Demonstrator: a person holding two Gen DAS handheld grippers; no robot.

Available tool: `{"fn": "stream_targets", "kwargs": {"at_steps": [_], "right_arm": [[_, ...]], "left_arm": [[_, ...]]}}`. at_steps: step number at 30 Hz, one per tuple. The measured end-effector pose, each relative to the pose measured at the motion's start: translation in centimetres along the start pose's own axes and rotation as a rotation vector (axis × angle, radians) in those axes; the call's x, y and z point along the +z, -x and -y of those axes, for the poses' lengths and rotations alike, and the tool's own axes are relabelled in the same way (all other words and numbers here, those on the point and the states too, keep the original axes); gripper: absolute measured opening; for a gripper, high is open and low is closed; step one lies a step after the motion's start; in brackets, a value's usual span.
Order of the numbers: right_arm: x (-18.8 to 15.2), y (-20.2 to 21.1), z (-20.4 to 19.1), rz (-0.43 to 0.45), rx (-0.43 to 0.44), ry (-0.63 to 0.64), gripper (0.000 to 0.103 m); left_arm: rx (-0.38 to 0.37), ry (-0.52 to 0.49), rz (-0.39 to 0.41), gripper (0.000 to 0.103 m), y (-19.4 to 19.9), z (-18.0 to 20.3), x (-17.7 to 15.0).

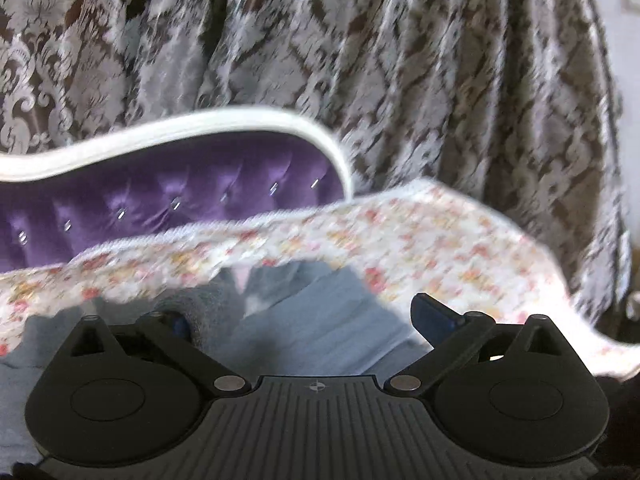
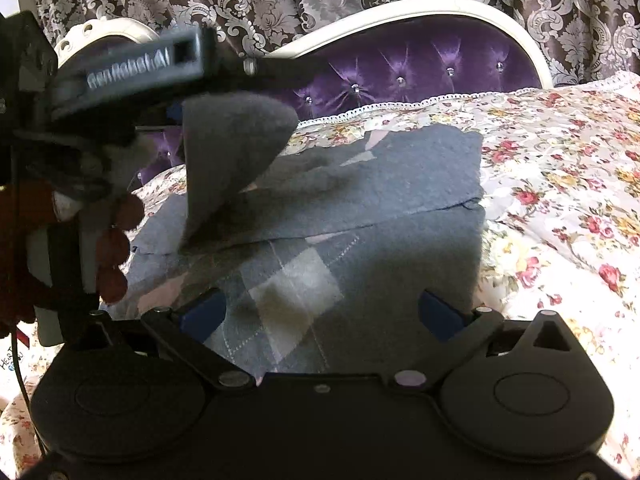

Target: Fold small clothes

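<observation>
Argyle sweater [image 2: 360,240], seemingly right-view only

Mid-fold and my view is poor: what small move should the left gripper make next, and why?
Probably draw the left gripper back, away from the cloth. Its jaws stand open, yet the grey flap stands up against one finger instead of lying flat on the sweater; backing off should let it drop.

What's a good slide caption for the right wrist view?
Left gripper lifts a grey sleeve over the argyle sweater on a floral bedspread.
</observation>
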State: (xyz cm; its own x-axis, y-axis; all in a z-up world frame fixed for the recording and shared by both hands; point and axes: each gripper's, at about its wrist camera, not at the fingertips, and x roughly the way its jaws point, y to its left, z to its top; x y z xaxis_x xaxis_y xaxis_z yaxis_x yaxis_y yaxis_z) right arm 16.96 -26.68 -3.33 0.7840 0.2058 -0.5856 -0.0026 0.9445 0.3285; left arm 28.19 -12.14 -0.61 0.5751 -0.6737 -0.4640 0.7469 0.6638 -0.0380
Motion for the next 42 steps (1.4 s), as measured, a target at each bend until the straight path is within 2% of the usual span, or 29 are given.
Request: {"fn": "stream_targets", "kwargs": {"at_steps": [2, 3, 5, 6, 8, 13, 15, 16, 19, 24, 27, 29, 31, 37, 40, 42], "right_arm": [[0.3, 0.1, 0.1, 0.012, -0.008, -0.002, 0.102], [0.5, 0.2, 0.2, 0.018, -0.013, -0.004, 0.102], [0.6, 0.0, 0.4, 0.012, -0.022, -0.010, 0.102], [0.6, 0.0, 0.5, 0.006, -0.025, -0.014, 0.102], [0.4, 0.4, 0.6, 0.008, -0.030, -0.012, 0.102], [-0.1, 0.6, 1.5, -0.013, -0.057, -0.023, 0.102], [-0.2, 0.5, 1.7, -0.016, -0.058, -0.031, 0.102], [-0.3, 0.4, 1.6, -0.016, -0.057, -0.033, 0.102], [-0.4, 0.2, 1.2, -0.021, -0.048, -0.031, 0.102], [-1.1, 0.7, 0.8, -0.036, -0.042, -0.013, 0.102], [-0.9, 1.3, 0.9, -0.024, -0.048, -0.007, 0.102], [-0.6, 1.5, 1.2, -0.012, -0.049, -0.008, 0.102], [-0.2, 1.5, 1.3, 0.002, -0.054, -0.006, 0.102], [1.7, 0.5, 2.2, 0.042, -0.041, -0.004, 0.102], [2.6, -0.3, 2.4, 0.060, -0.017, -0.006, 0.102], [3.2, -1.1, 2.8, 0.058, 0.004, -0.027, 0.102]], "left_arm": [[0.080, 0.013, -0.067, 0.103, -2.6, -0.5, -0.3], [0.088, 0.025, -0.109, 0.102, -4.2, -0.6, -0.2], [0.013, 0.022, -0.188, 0.102, -7.0, 0.3, 0.5], [-0.013, 0.006, -0.188, 0.103, -7.6, 1.3, 0.9], [0.006, -0.066, -0.176, 0.103, -8.1, 3.3, 1.3], [0.069, -0.436, -0.158, 0.103, -7.8, 7.8, -0.1], [0.065, -0.538, -0.143, 0.103, -7.2, 8.7, -1.3], [0.057, -0.569, -0.131, 0.103, -6.8, 9.2, -1.5], [0.039, -0.570, -0.088, 0.103, -6.1, 9.9, -1.2], [-0.005, -0.470, -0.041, 0.103, -5.3, 9.9, 0.8], [-0.029, -0.362, -0.016, 0.103, -3.7, 8.2, 1.7], [-0.015, -0.283, -0.013, 0.103, -2.7, 6.3, 1.8], [0.025, -0.191, -0.021, 0.103, -1.6, 3.6, 1.6], [0.234, 0.074, -0.080, 0.103, 1.1, -5.2, -1.7], [0.303, 0.253, -0.124, 0.103, 2.4, -9.5, -4.2], [0.339, 0.320, -0.140, 0.102, 3.2, -11.2, -5.6]]}}
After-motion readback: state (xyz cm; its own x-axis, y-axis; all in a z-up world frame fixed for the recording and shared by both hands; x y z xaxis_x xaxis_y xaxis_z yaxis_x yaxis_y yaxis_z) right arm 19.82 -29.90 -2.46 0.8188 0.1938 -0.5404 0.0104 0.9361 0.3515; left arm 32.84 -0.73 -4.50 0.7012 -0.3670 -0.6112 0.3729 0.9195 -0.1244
